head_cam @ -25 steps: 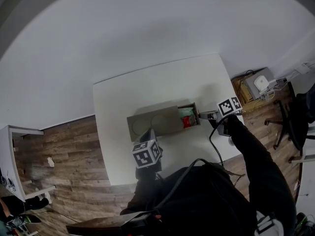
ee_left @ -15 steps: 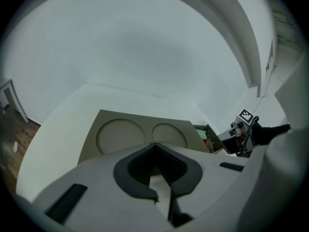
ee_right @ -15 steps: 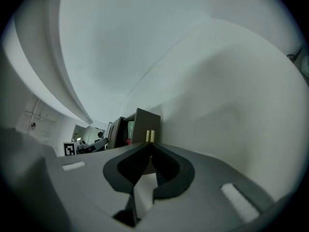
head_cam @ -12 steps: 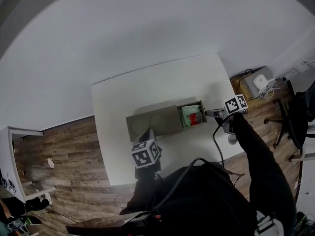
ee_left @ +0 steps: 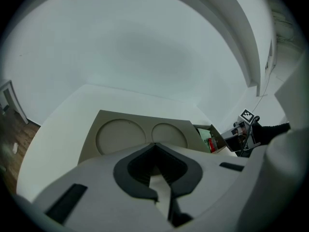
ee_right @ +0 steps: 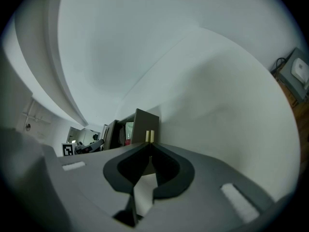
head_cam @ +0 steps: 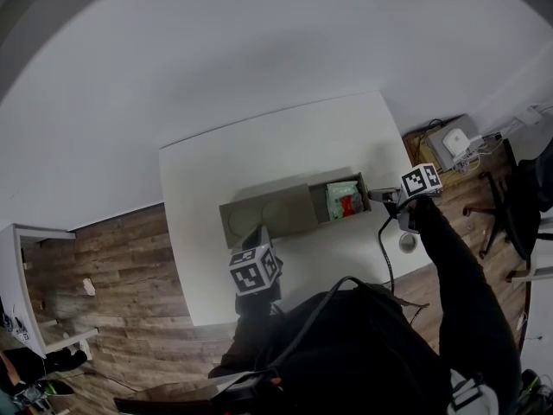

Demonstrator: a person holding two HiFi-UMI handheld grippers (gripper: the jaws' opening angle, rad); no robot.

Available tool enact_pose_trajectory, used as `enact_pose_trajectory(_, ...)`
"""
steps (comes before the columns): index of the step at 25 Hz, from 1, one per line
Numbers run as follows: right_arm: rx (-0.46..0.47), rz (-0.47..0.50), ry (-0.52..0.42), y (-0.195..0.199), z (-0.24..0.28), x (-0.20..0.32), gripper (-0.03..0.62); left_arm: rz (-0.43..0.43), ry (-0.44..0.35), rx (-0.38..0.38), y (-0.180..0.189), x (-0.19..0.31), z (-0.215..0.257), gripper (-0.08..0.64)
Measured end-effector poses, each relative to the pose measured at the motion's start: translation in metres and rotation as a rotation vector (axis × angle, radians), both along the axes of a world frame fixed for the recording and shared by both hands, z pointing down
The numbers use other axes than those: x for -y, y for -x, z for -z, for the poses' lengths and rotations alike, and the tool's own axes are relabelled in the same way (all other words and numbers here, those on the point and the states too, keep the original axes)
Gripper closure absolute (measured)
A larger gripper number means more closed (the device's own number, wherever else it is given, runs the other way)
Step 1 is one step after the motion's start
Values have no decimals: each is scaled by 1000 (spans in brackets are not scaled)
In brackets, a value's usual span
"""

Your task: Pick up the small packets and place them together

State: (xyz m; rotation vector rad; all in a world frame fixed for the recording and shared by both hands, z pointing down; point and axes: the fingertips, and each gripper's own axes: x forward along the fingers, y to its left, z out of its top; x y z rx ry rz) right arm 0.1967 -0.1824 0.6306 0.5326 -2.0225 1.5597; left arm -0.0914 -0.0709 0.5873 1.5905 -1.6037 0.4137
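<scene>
Plainly the right gripper point(head_cam: 377, 195) was clenched on nothing: its dark jaws met at their pale tips, with only table point(head_cam: 216, 162) beyond them. It sat just beside the right end of the box point(head_cam: 263, 217) and pointed at that end wall. The packets point(head_cam: 344, 201) lay past the wall, in the open compartment at that same end, to the gripper's left in the head view. The left gripper point(head_cam: 257, 233), jaws likewise together and empty, hung at the box's near side by the two round recesses, so the right hand was much the nearer to the packets. The box's long axis ran across the table from one gripper toward the other. It looked a matte tan, stiff and cardboard-like, with shallow moulded circles. The packets were flat, green and red, probably thin and slippery film.
</scene>
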Motion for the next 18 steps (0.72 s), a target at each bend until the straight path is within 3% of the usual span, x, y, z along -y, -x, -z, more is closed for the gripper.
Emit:
enact_pose_trajectory(11,-31,-42,-9,-14,-3,6,574,-5,-2,2,6,-2,0,561)
enact_pose_trajectory(18,-52,-76,-9,-44,-7,15,577,-6,-4,4,-8,3,1,561)
